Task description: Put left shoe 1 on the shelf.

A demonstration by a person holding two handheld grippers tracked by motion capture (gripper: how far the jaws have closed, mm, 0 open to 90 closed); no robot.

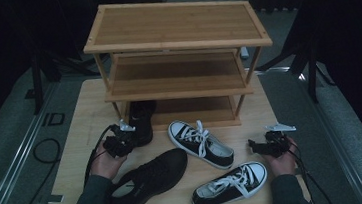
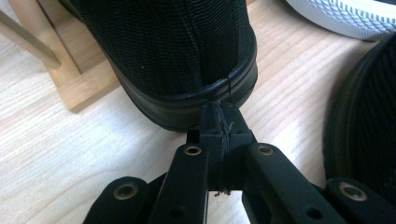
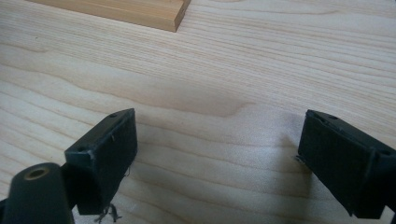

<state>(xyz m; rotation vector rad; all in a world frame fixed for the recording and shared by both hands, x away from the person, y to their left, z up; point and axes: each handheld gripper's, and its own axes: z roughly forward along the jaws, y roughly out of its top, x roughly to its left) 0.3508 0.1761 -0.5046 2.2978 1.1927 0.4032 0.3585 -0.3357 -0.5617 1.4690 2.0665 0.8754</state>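
A black shoe (image 1: 142, 121) stands with its toe under the lowest shelf of the wooden shoe rack (image 1: 177, 27), heel toward me. My left gripper (image 1: 123, 137) is shut, with nothing between its jaws. In the left gripper view its tips (image 2: 219, 116) press against the shoe's heel (image 2: 177, 51) at the sole rim. A second black shoe (image 1: 149, 180) lies in front of it on the table. My right gripper (image 1: 256, 146) rests at the table's right side; in the right gripper view it (image 3: 219, 154) stands open over bare wood.
Two black sneakers with white laces (image 1: 200, 143) (image 1: 229, 184) lie in the middle and front right of the table (image 1: 80, 121). The rack's upper shelves are bare. A rack leg (image 2: 60, 60) stands just left of the shoe's heel. Cables trail off the table's left.
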